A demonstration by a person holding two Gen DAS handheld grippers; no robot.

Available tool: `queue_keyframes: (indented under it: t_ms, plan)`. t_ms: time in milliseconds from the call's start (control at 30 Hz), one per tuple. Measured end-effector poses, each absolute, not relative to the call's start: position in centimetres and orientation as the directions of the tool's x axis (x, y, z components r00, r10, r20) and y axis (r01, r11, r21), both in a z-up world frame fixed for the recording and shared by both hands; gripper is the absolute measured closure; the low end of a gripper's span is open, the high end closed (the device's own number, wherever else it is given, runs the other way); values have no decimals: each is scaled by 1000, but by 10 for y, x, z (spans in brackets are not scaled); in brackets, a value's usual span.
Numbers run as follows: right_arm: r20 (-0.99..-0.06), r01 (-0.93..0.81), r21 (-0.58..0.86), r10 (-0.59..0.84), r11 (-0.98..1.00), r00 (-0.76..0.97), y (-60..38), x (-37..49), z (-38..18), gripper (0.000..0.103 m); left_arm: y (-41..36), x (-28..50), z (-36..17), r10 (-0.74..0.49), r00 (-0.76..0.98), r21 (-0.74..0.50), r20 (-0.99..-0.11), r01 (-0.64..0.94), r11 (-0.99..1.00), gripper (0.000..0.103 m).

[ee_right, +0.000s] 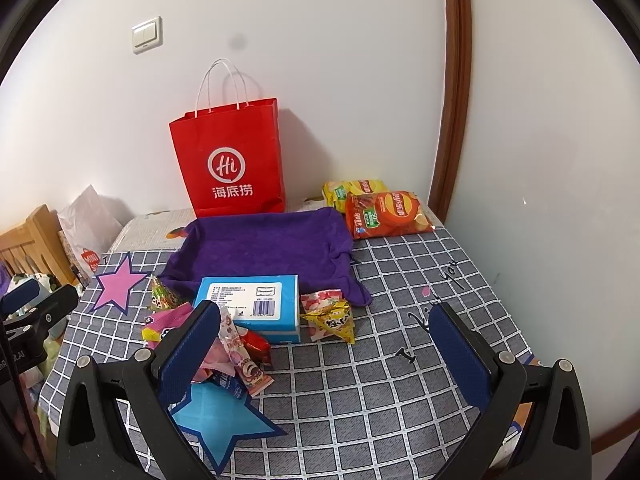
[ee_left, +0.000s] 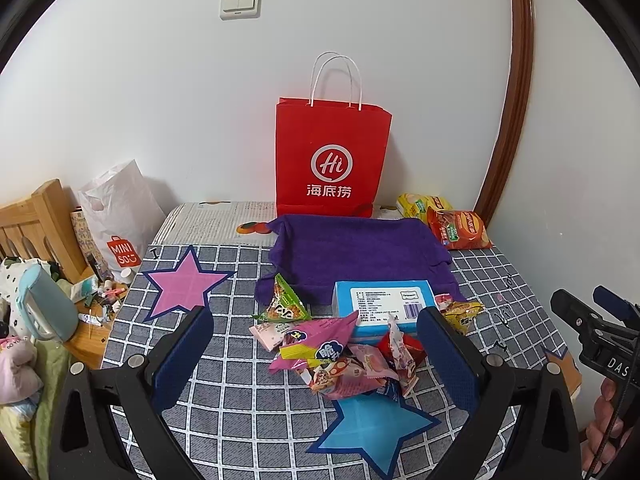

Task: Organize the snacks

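The left gripper (ee_left: 316, 356) spreads its blue-padded fingers (ee_left: 182, 356) wide around a crinkly heap of snack packets (ee_left: 340, 360), while the right gripper (ee_right: 324, 356), equally wide, frames only checked cloth on the table (ee_right: 380, 380). Only the left view shows the white MINISO bag (ee_left: 120, 216) far left. Beyond lie a blue box (ee_right: 250, 304), a soft purple towel (ee_right: 264, 244), Lay's chip bags (ee_right: 386, 214) and a red paper "Hi" bag (ee_right: 228, 160).

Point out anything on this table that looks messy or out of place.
The small snack packets lie in a loose heap, overlapping each other and spilling onto the blue star. The purple cloth is rumpled, and the blue box sits on its front edge.
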State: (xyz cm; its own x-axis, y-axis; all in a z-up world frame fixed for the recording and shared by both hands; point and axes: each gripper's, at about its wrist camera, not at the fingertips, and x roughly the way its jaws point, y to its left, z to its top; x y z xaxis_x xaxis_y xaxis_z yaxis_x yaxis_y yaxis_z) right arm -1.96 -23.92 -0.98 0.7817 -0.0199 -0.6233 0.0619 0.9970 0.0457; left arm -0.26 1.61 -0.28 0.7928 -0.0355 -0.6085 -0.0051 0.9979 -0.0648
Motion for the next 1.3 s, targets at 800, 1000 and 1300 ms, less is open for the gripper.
queue_keyframes:
  t_ms: [800, 1000, 1300]
  plan:
    - [-624, 58, 48, -15, 997, 781, -237, -20, -11, 0, 12, 0, 0, -38, 794, -62, -607, 1, 998, 2]
    - [-623, 56, 49, -13, 997, 782, -237, -20, -12, 0, 13, 3, -1, -44, 792, -61, -609, 9, 998, 2]
    - [-620, 38, 54, 4, 998, 785, -237, -8, -16, 0, 7, 11, -4, -65, 792, -59, -607, 36, 998, 2]
